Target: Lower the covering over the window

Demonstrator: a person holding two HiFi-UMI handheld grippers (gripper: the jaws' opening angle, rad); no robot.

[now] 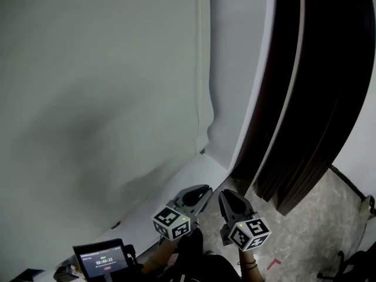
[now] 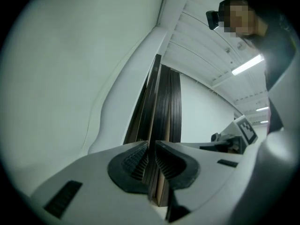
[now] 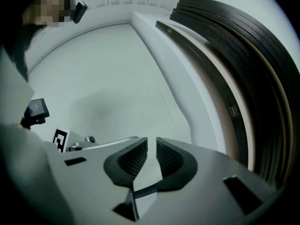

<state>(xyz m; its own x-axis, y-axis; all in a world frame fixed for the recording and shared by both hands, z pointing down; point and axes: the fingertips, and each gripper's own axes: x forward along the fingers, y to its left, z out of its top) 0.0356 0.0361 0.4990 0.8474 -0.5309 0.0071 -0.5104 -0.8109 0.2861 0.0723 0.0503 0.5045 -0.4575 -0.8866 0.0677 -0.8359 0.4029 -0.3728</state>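
Head view, window covering (image 1: 100,87) above left claw (image 1: 206,190) and right claw (image 1: 225,194), both slightly apart, empty.

Dark boards (image 1: 305,98) lean against the wall above speckled floor (image 1: 317,222).

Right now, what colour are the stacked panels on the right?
Dark brown, almost black; the panels show best in the head view.

— First entry?
— Left gripper (image 2: 152,146): ribbed black pads (image 2: 135,164), a narrow slit apart, nothing gripped.
— Seen past the slit?
— Dark panels (image 2: 166,102), a stack standing on end, just beside a white column (image 2: 133,97).
— Remainder?
— Pale covering (image 2: 65,78), filling the left. Ribbed white ceiling (image 2: 206,36), one lit strip light (image 2: 247,64). Marker cube (image 2: 246,130), at right.
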